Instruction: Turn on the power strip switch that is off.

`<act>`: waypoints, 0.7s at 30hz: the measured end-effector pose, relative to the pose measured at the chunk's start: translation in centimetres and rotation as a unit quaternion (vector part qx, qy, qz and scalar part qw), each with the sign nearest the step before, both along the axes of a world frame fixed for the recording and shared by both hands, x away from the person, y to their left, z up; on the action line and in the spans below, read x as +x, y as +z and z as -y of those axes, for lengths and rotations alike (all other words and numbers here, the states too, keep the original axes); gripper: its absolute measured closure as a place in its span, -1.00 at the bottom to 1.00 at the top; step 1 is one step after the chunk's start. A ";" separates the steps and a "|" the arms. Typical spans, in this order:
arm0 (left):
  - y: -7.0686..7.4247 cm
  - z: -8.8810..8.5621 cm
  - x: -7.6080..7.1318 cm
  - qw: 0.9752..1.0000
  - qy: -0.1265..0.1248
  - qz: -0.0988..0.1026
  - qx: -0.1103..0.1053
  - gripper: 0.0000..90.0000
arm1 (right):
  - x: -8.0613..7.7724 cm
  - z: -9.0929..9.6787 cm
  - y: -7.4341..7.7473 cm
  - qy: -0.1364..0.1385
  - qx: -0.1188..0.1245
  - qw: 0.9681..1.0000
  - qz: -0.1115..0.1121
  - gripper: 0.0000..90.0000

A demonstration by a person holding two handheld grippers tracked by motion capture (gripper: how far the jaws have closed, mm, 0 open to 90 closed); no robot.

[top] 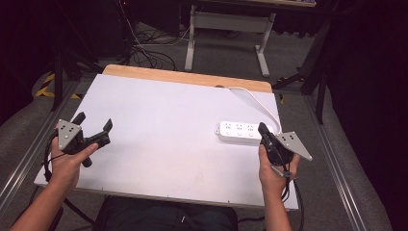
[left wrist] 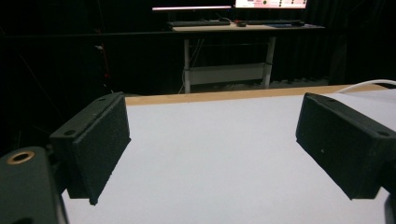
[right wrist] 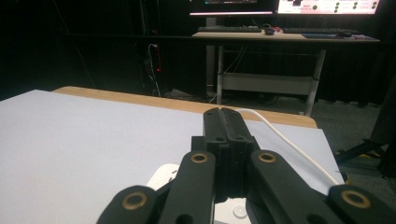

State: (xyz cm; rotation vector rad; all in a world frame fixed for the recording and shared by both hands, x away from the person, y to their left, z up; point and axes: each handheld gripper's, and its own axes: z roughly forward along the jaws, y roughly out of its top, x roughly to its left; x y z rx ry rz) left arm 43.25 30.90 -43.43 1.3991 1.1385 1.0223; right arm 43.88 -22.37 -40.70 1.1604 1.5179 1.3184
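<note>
Two grippers, high view: I saw the left gripper (top: pixel 94 123) near the desk's (top: pixel 159 139) left edge, jaws spread wide, nothing between them; the left hand (top: pixel 67 161) wrapped its handle.
Right gripper, high view: the right gripper (top: pixel 263 129) sat near the desk's right edge, jaws pressed together, its tip at the near right end of the white power strip (top: pixel 239 131); I could not tell if it touched.
Power strip, high view: it lay flat toward the right edge, its white cable (top: pixel 260 103) curving to the far edge; the right hand (top: pixel 274 171) was just nearer me.
Left gripper view: I found the left gripper (left wrist: pixel 212 149) released, both black pads (left wrist: pixel 100 144) well apart over bare white desk (left wrist: pixel 210 177), the wooden far edge beyond.
Right gripper view: the right gripper (right wrist: pixel 222 122) was clenched on nothing, jaws meeting; the power strip (right wrist: pixel 161 179) peeked out beneath, and the cable (right wrist: pixel 289 144) ran past toward the far right corner.
Background: another desk with monitors (right wrist: pixel 280 7) stood behind.
</note>
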 end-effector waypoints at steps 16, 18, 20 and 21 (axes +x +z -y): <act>0.0 0.0 0.0 1.000 0.001 0.001 -0.001 -0.76 | -1.5 -0.5 0.1 0.011 0.001 1.000 0.016 1.00; 0.0 0.0 0.0 1.000 0.000 0.000 0.000 -0.76 | -1.6 -0.5 0.1 0.010 0.004 1.000 0.018 0.90; 0.0 0.0 0.0 1.000 0.000 0.001 0.000 -0.76 | -1.6 -0.5 0.1 0.008 0.004 1.000 0.019 0.80; 0.0 0.0 0.0 1.000 0.001 0.000 0.000 -0.76 | -1.6 -0.5 0.1 0.008 0.006 1.000 0.020 0.78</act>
